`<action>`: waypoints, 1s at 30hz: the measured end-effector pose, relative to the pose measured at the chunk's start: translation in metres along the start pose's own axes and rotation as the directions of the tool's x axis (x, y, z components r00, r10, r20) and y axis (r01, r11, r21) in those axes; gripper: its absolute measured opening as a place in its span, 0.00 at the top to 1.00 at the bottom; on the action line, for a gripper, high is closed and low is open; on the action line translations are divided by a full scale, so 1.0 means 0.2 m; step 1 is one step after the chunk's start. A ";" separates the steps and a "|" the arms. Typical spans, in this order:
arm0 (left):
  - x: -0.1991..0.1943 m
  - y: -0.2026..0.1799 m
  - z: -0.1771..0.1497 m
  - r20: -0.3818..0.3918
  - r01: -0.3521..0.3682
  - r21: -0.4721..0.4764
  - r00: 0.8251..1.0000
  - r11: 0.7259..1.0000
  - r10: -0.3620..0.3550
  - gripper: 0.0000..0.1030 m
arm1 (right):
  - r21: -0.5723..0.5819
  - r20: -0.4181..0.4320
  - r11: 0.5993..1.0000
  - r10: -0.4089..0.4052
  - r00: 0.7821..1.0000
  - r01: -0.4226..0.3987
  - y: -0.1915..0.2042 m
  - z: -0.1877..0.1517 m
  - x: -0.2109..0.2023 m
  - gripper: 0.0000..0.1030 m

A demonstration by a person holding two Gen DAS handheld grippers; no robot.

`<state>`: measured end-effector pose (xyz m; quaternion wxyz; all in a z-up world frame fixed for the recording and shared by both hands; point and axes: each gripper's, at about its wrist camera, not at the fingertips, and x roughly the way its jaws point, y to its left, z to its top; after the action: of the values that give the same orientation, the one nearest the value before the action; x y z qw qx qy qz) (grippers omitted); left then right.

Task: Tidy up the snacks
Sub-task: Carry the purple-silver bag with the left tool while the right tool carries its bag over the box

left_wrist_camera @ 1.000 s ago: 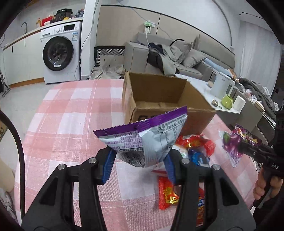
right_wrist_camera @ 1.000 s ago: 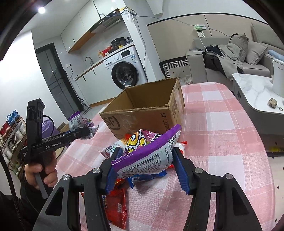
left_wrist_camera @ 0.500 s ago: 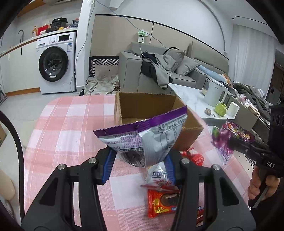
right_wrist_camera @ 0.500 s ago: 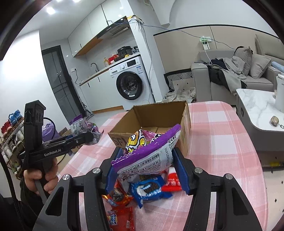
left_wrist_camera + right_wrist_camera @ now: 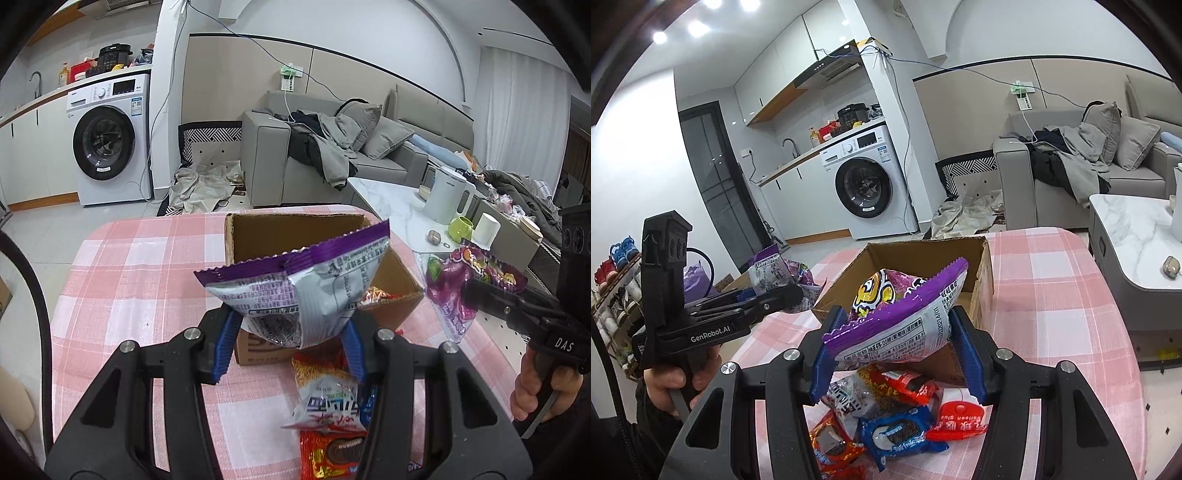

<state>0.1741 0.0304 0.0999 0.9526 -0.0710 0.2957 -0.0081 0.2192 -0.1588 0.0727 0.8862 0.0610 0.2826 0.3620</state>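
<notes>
My left gripper (image 5: pixel 290 343) is shut on a purple and silver snack bag (image 5: pixel 295 291), held up in front of the open cardboard box (image 5: pixel 295 232). My right gripper (image 5: pixel 895 350) is shut on a similar purple bag with a yellow cartoon print (image 5: pixel 905 321), also above the near edge of the box (image 5: pixel 923 258). Each gripper shows in the other's view, with a hand on its handle: the right one (image 5: pixel 476 291) at the right, the left one (image 5: pixel 801 295) at the left. Several loose snack packs (image 5: pixel 894 432) lie on the pink checked table (image 5: pixel 1052 288) before the box.
Red noodle and biscuit packs (image 5: pixel 328 406) lie under my left gripper. A marble coffee table (image 5: pixel 399 206) with a kettle and cups stands right of the table. A grey sofa (image 5: pixel 332 147) and a washing machine (image 5: pixel 107 144) are behind.
Both grippers have risen with their bags still held. The box now sits lower in both views and more of its inside shows. More of the loose packs on the table have come into view.
</notes>
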 end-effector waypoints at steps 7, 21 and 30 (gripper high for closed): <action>0.10 0.00 0.06 -0.008 -0.005 -0.005 1.000 1.000 0.005 0.55 | -0.014 -0.006 1.000 -0.003 1.000 0.003 0.00 0.06 0.08 0.44; 0.39 0.05 0.14 -0.041 -0.031 -0.010 0.999 0.999 0.031 0.55 | -0.011 -0.049 0.999 -0.037 0.998 0.036 -0.04 0.16 0.37 0.44; 0.53 0.06 0.15 -0.047 -0.067 0.027 0.997 0.997 0.068 0.55 | 0.002 -0.086 0.998 -0.064 0.994 0.064 -0.12 0.15 0.50 0.44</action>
<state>0.2787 0.0406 0.0629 0.9457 -0.0487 0.3208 0.0185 0.3077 -0.1054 0.0456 0.8842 0.0385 0.3231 0.3350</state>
